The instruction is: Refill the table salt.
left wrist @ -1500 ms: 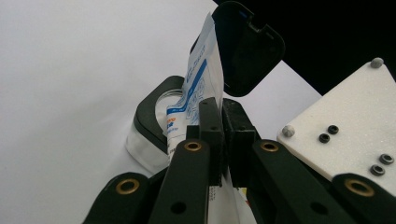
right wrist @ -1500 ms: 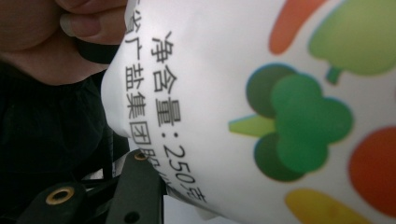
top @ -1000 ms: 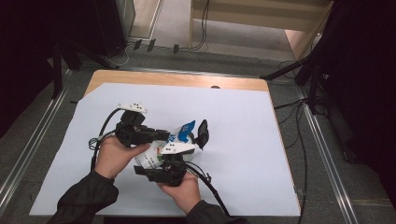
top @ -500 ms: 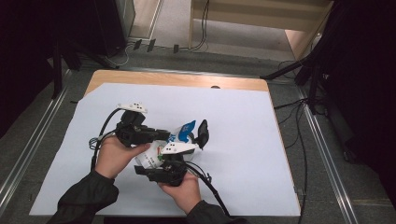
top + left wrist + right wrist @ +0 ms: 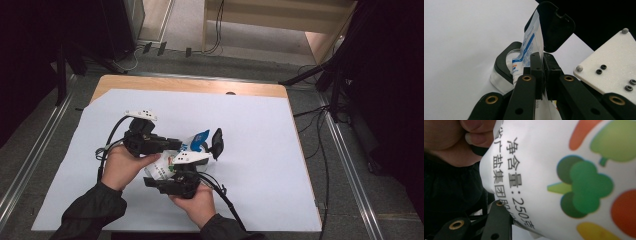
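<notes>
So nearest to the person, the right gripper [image 5: 172,172] has its fingers partway closed around the body of a white pouch [image 5: 162,167], a soft bag with printed vegetables [image 5: 584,187] and a weight line on it. In the right gripper view the bag bulges right up against the lens, so I'd say the fingers are gripping its fat middle, though the pads themselves are hidden behind the bag.

Just beyond that, the left gripper [image 5: 175,145] comes in from the left, and its fingers are pinched nearly flat on the pouch's thin blue-and-white top flap [image 5: 527,50]. You can see the film squeezed between them in the left gripper view. The whole thing is held up off the tabletop [image 5: 260,150], roughly centre-left of the white sheet covering it.

Handling guess: it's a soft, floppy plastic pouch, probably a bit dense with granules inside, and the film looks slick. It'll sag and shift, so hold the sealed edge or flap for control and support the belly for the weight. Don't yank, because thin film tears.

Count: one pouch, two grippers, two hands. A black hinged cap [image 5: 217,142] sits at the pouch's far right end, flipped open.
</notes>
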`<state>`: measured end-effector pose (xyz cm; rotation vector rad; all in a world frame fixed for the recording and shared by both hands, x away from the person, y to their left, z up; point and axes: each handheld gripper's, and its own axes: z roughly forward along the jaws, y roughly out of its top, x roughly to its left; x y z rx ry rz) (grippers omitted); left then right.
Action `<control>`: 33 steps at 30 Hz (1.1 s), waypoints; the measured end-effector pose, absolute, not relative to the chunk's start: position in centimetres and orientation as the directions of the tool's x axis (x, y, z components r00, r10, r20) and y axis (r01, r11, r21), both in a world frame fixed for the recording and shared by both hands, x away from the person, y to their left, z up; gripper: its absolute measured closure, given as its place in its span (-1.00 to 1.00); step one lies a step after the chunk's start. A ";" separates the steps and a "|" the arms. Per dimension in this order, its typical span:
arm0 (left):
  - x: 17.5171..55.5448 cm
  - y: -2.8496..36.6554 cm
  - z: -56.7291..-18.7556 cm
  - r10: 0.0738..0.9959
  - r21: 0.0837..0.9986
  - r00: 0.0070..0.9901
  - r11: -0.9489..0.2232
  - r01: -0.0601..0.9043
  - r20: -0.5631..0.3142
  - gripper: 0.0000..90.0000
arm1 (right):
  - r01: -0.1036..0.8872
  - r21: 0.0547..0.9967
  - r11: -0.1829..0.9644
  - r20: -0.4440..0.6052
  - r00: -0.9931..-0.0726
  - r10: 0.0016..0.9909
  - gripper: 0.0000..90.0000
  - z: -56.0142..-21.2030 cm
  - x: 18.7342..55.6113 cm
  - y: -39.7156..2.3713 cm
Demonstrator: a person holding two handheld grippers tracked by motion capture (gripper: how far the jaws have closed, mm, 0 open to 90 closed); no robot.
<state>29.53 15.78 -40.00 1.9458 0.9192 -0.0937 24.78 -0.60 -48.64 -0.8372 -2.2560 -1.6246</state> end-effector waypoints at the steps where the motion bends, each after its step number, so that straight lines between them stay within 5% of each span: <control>1: 29.5 15.8 -40.0 0.562 0.726 0.715 -0.268 0.633 -0.416 0.96 | 0.575 0.789 0.217 0.503 -0.807 0.309 0.39 -48.6 24.8 -0.6; 33: 29.6 15.8 -40.0 0.563 0.735 0.711 -0.248 0.631 -0.421 0.95 | 0.588 0.782 0.207 0.520 -0.799 0.303 0.39 -48.6 24.9 -0.6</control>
